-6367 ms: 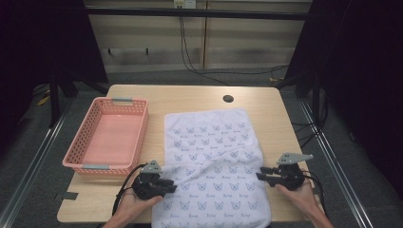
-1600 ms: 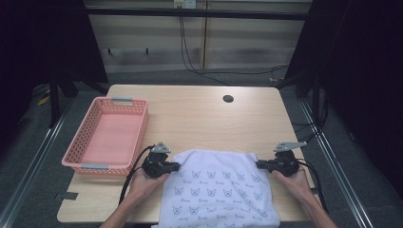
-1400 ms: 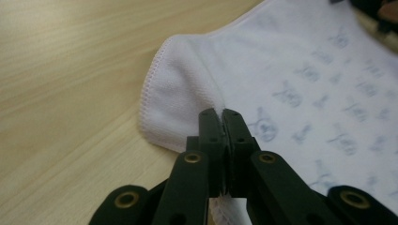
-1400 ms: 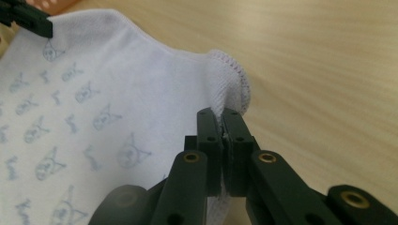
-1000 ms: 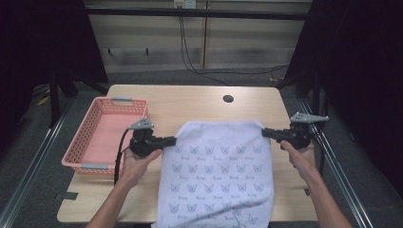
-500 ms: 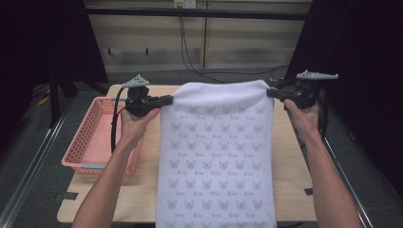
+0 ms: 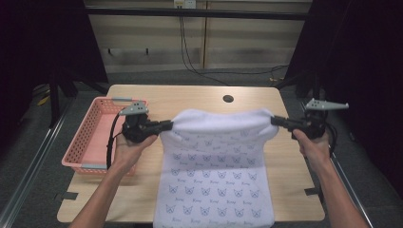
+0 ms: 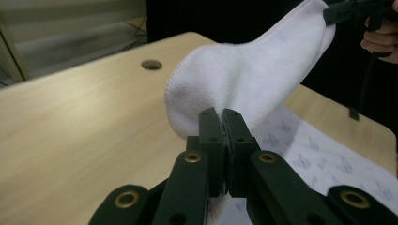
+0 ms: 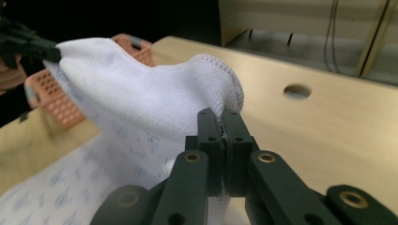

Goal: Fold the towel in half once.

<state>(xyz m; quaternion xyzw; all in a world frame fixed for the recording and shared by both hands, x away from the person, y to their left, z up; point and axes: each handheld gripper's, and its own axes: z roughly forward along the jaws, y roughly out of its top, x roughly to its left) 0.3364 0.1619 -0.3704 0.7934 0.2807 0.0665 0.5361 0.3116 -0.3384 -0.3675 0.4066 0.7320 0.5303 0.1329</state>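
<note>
**Towel held up by two corners**

You have one white terry towel printed with small blue faces [image 7: 216,175], stretched between your two tools: the left hand-held gripper [image 7: 167,126] is clamped on one top corner, the right hand-held gripper [image 7: 275,120] on the other. The high view shows the cloth hanging from them down onto the wooden tabletop [image 7: 195,97]. One pink plastic mesh basket [image 7: 92,137], nothing visible inside it, sits just outside your left hand-held gripper. Each gripper view shows its pinched hem close up.
</note>
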